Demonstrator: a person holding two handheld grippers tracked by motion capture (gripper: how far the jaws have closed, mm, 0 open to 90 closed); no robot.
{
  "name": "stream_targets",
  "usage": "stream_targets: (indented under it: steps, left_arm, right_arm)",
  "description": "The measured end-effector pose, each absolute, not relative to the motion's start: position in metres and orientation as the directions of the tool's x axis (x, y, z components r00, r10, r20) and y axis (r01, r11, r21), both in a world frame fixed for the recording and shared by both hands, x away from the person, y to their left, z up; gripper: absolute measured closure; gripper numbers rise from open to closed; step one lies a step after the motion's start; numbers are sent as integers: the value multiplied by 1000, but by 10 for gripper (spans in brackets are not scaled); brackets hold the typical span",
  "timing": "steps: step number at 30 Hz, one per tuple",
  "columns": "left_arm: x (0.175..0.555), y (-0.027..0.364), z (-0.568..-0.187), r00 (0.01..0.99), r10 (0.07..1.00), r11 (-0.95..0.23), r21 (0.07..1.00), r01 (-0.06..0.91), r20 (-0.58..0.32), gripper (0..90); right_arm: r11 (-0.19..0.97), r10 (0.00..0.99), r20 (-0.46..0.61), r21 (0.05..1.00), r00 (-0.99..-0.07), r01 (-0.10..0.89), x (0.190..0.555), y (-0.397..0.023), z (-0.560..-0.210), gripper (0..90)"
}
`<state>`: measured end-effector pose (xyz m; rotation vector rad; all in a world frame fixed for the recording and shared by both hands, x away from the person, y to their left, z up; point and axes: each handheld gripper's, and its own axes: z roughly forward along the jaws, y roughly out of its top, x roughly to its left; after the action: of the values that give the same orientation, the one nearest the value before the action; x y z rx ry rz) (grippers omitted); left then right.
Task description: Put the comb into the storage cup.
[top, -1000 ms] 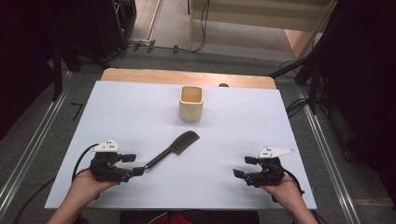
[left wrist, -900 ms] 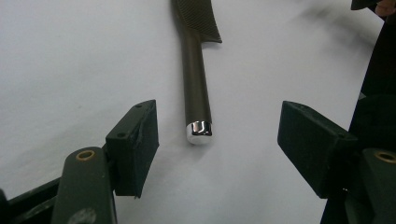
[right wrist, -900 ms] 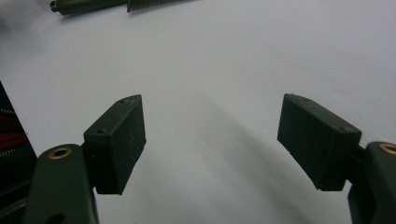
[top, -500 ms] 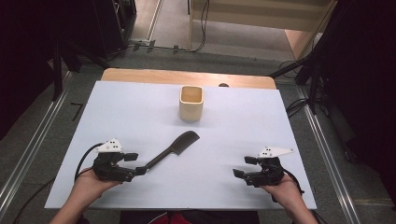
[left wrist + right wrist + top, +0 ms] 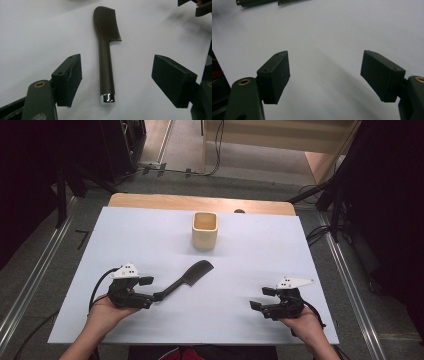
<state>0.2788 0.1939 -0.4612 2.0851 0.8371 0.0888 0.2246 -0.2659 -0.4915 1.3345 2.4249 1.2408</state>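
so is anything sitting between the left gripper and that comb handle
Nothing visible does. The left gripper has its jaws wide apart, just opened further, with the comb handle's chrome end lying on the bare white table between them, pads not touching it.

We are seeing open table (image 5: 260, 270) lying all around the comb (image 5: 185, 276); only the wooden cup (image 5: 205, 231) is standing beyond the comb, well apart, blocking that far side.

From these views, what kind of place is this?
Likely a lab data-collection bench: a white-covered table holding only a comb and a wooden cup, with floor rails and loose cables around it.
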Motion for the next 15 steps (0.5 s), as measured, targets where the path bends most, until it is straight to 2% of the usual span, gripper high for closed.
stream_targets:
  steps: [15]
  left_arm:
    - [290, 174, -458, 770, 602, -407, 747, 525, -213, 251]
  right_arm:
    - [284, 746, 269, 699, -609, 657, 224, -265, -491, 217]
